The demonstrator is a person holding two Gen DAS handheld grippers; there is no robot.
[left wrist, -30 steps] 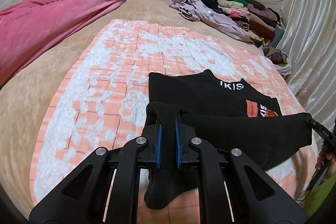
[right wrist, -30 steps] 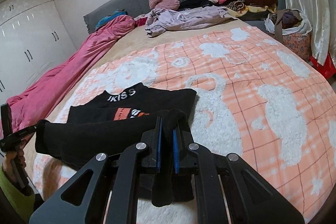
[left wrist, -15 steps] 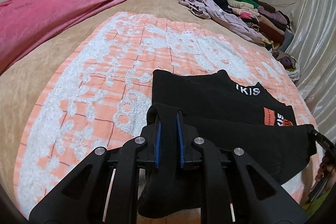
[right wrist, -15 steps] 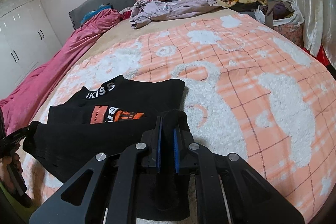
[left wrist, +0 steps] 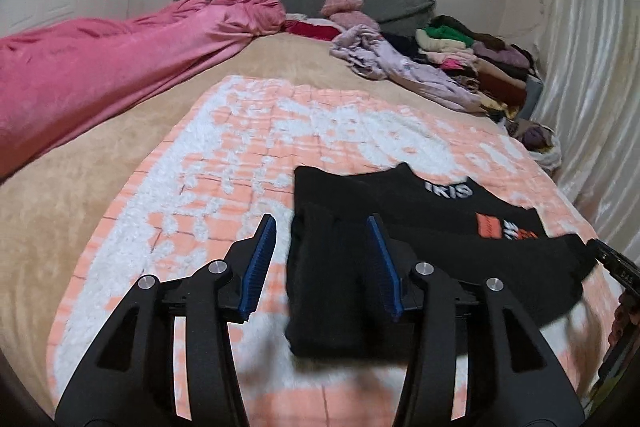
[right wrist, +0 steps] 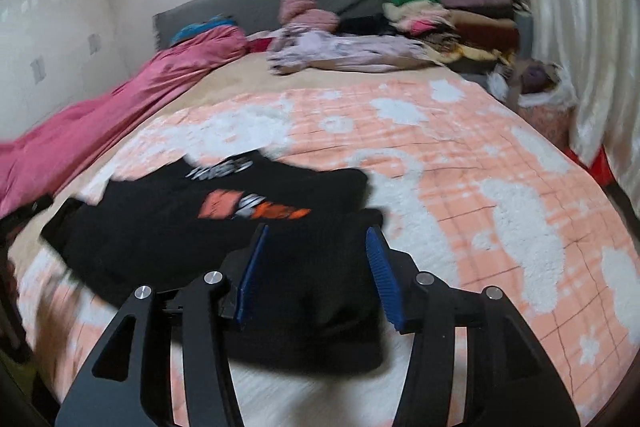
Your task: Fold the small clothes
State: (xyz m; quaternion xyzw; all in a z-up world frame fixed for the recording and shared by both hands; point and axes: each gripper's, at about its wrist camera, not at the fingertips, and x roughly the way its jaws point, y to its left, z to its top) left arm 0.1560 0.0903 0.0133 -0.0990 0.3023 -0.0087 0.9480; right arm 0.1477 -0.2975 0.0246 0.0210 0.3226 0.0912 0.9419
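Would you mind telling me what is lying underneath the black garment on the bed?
The black garment lies on the orange-and-white blanket, which shows around it. The patch directly beneath is covered, as is whatever the folded-over layer hides of the garment's own front.

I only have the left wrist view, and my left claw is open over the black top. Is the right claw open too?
Observer: Yes, the right claw is open, with its pads wide apart and nothing pinched.
Operator: Where's the fabric on that side?
Observer: A corner of the black top lies on the blanket below the claw. Blur hides its exact edge.
Operator: Anything beside the bed there?
Observer: A red object sits low by the curtain.
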